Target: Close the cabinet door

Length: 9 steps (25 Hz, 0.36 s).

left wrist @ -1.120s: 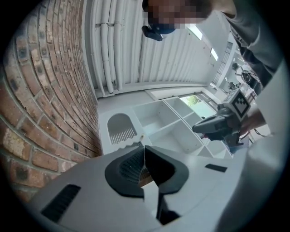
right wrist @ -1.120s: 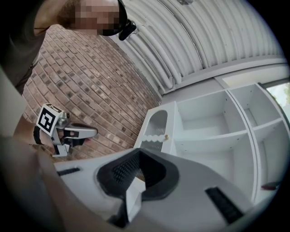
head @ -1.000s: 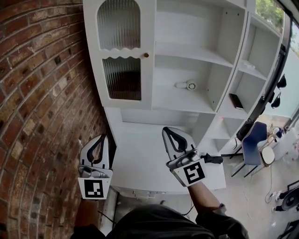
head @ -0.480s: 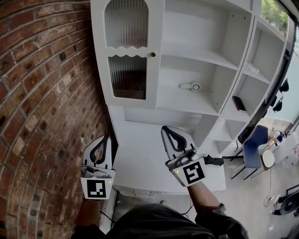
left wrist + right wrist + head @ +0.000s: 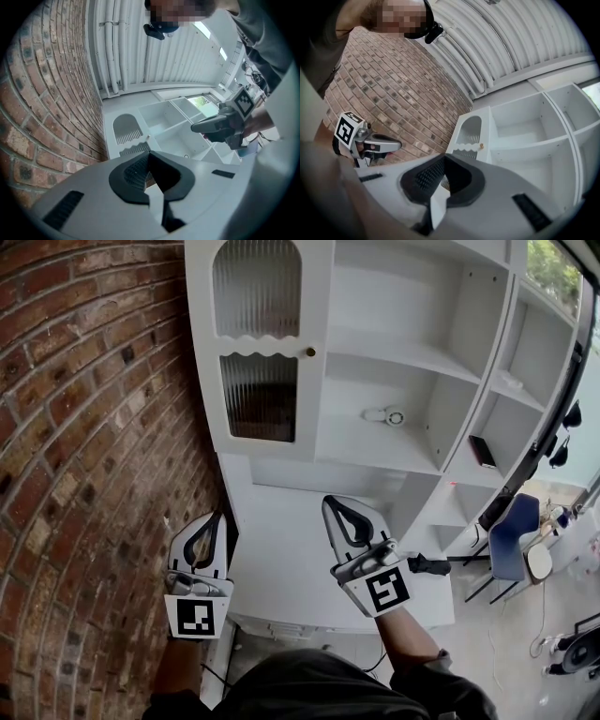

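Shows little change from a second ago: only a slight shift of the head view's framing, with left gripper [image 5: 214,521] and right gripper [image 5: 334,507] low over the white counter [image 5: 281,563], both with jaws pressed together on nothing. Keeps well apart from the cabinet door [image 5: 262,343], up at the left beside the brick wall [image 5: 84,409]. Looks flush with its frame, so probably closed already, with little left to do. Painted white wood, arched upper pane and scallop-topped lower pane of ribbed glass, small round brassy knob [image 5: 310,352] on the right edge. Beside it, open matte white shelves [image 5: 394,352]; rough red brick, pale mortar.
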Available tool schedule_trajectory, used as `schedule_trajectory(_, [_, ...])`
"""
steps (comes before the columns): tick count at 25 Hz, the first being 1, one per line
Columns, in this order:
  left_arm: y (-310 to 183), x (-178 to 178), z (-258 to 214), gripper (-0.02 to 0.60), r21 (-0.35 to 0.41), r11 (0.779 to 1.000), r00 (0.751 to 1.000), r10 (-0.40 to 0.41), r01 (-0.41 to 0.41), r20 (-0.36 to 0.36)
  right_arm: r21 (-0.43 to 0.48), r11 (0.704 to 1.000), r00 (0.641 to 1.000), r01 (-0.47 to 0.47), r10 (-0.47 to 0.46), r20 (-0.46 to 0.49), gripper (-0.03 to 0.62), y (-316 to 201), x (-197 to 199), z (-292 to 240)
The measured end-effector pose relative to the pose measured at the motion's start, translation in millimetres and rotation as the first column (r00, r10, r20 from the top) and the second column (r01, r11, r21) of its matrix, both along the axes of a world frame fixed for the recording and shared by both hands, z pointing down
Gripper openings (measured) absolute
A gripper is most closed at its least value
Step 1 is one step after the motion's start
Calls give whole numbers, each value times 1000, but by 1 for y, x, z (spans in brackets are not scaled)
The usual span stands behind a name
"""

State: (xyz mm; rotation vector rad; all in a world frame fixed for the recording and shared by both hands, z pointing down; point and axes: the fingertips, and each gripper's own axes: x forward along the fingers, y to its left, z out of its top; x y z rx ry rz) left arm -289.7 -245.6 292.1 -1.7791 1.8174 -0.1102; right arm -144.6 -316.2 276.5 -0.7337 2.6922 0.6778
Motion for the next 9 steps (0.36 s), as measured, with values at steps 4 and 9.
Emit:
schedule_trajectory(4, [-2,0,1,3,0,1000,1000,3,-3,-22,-2,1000,1000,-3,3,-1,-2,-2,1,2])
schedule_trajectory(9, [-6,2,1,3,-10,1000,999,-2,2,38,-2,1000,1000,-5,5,3,-2,-4,3,1])
